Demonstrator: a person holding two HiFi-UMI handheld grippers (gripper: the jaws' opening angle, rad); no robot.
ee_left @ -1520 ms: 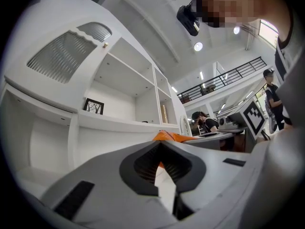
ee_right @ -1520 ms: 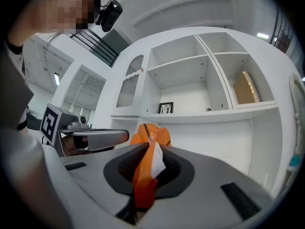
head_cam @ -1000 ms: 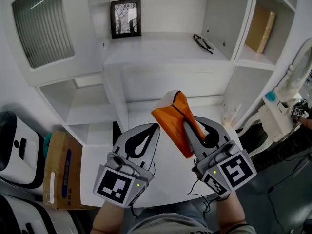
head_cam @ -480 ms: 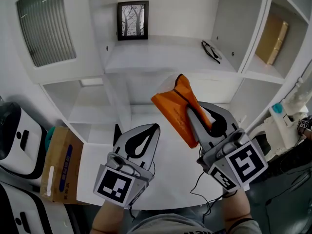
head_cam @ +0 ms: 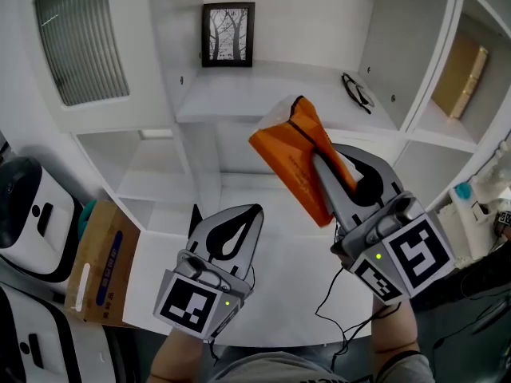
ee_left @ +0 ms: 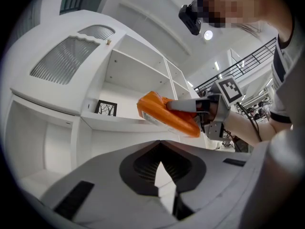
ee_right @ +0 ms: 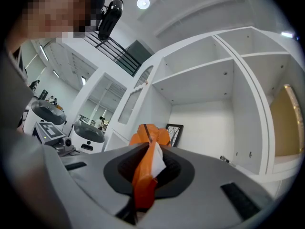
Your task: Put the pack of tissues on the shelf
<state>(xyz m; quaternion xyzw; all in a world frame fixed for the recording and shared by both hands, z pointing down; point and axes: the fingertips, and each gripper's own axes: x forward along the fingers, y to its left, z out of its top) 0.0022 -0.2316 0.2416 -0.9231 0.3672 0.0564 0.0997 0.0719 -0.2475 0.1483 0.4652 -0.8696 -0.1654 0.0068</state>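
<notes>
An orange pack of tissues (head_cam: 297, 159) hangs in the air in front of the white shelf unit (head_cam: 271, 94), clamped in my right gripper (head_cam: 331, 174). In the right gripper view the pack (ee_right: 145, 168) stands on edge between the jaws, which are shut on it. From the left gripper view the same pack (ee_left: 167, 113) shows at shelf height with the right gripper behind it. My left gripper (head_cam: 239, 234) stays low over the white table (head_cam: 279, 309), its jaws closed together with nothing in them.
On the middle shelf stand a framed tree picture (head_cam: 228, 34) and a pair of glasses (head_cam: 357, 90). A tan box (head_cam: 469, 72) fills the right compartment. A cardboard box (head_cam: 96, 266) and a white machine (head_cam: 28, 214) sit at the left. A cable (head_cam: 339, 313) trails over the table.
My right gripper has risen with the tissue pack and carried it up toward the middle shelf. The left gripper has hardly shifted.
</notes>
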